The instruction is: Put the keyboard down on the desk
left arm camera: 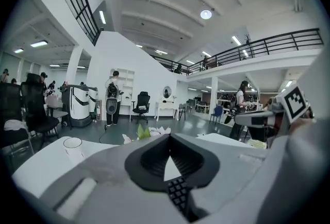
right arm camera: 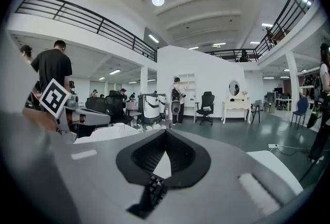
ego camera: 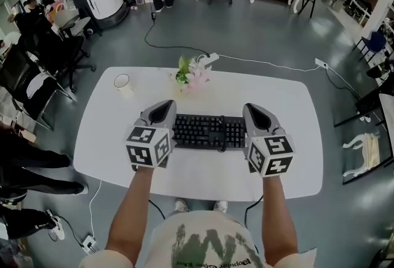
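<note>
Now my left gripper (ego camera: pixel 161 111) and right gripper (ego camera: pixel 258 116) fingers each pinch the black rectangular keyboard (ego camera: pixel 208 131); its key lettering is unreadable.

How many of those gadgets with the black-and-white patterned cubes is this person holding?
2. The left tool is clamped on the left end of the keyboard, and the right tool is clamped on its right end. No others show here.

The keyboard (ego camera: pixel 208 131) spans the middle of the desk (ego camera: pixel 203 177), its left end in the left gripper (ego camera: pixel 159 114) and its right end in the right gripper (ego camera: pixel 260 117). Behind it, near the far edge, stand the flowers (ego camera: pixel 192 76), with the cup (ego camera: pixel 122 83) to their left.
</note>
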Tool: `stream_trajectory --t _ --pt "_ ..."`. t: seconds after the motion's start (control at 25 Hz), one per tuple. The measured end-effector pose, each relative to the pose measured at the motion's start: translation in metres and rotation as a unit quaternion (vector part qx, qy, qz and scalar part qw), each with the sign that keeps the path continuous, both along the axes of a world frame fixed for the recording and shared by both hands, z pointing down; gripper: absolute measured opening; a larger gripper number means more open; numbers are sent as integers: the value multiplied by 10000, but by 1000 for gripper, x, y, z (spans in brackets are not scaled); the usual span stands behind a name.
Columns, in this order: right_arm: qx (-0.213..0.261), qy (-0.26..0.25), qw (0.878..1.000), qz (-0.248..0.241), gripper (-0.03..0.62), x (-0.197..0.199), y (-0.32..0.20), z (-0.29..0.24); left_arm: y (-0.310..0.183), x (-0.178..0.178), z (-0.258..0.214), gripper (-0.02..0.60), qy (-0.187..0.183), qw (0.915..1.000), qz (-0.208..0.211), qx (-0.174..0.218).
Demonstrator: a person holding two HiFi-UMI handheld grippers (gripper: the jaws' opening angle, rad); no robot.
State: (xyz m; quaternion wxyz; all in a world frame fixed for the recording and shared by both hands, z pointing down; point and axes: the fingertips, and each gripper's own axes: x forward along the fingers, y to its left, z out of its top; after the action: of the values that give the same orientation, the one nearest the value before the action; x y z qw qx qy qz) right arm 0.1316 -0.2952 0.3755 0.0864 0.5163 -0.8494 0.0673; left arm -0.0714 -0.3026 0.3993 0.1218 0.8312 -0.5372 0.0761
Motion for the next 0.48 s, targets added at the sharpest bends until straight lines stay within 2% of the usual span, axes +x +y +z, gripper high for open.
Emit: stream_trajectory --t 0.48 --pt "1 24 10000 18 -2 2 0 -3 3 -4 10 3 -62 9999 -31 -99"
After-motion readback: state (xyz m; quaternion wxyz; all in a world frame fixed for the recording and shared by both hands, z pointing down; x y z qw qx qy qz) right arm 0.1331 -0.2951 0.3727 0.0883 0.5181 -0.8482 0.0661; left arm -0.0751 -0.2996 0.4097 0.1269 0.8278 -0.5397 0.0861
